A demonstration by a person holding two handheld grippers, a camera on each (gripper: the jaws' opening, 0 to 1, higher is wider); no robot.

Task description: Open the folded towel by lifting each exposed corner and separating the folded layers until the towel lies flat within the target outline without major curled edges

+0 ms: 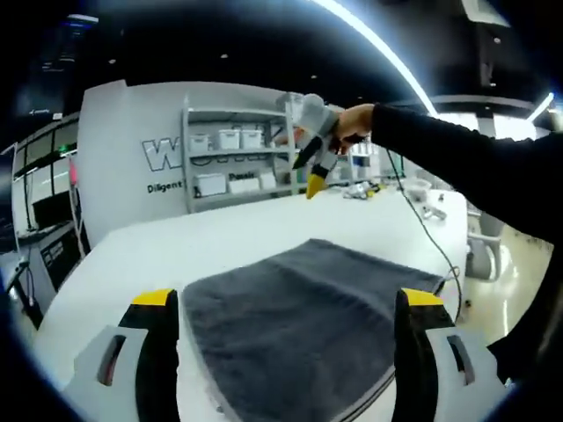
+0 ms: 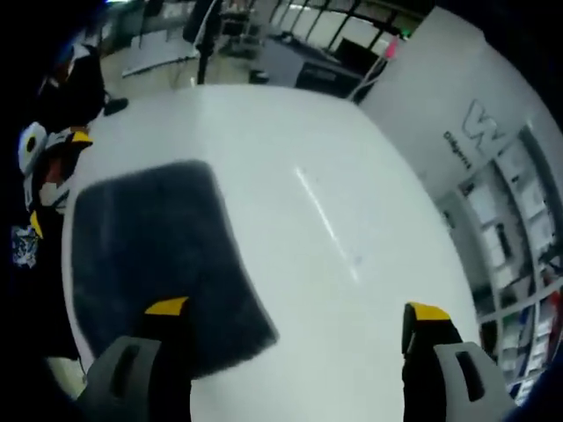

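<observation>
The folded grey towel [image 1: 303, 330] is seen lying flat on the white bench [image 1: 211, 233], directly ahead of and between the left gripper [image 1: 288, 303] fingers, which are spread wide w/ nothing held. The towel's near edge runs under and between those yellow-tipped fingers [image 1: 155, 299]; its far edge is towards the shelving unit [image 1: 233, 158] at the back wall.

In the right gripper view the towel [image 2: 149, 255] is seen off to the left of the right gripper [image 2: 297, 309]; only the left finger overlaps the towel's corner, the right finger is over bare bench [image 2: 352, 176]. Fingers wide apart, empty. In the left gripper view this right gripper [image 1: 315, 149] is seen raised well above the bench beyond the towel's far side, in a person's hand; from there its opening can't be told.

Judgement: the left gripper is nearer and squarely lined up w/ the near edge; the right one must be brought down and sideways to reach a corner. No target outline can be made out. The towel appears not yet unfolded; layers can't be told apart.
</observation>
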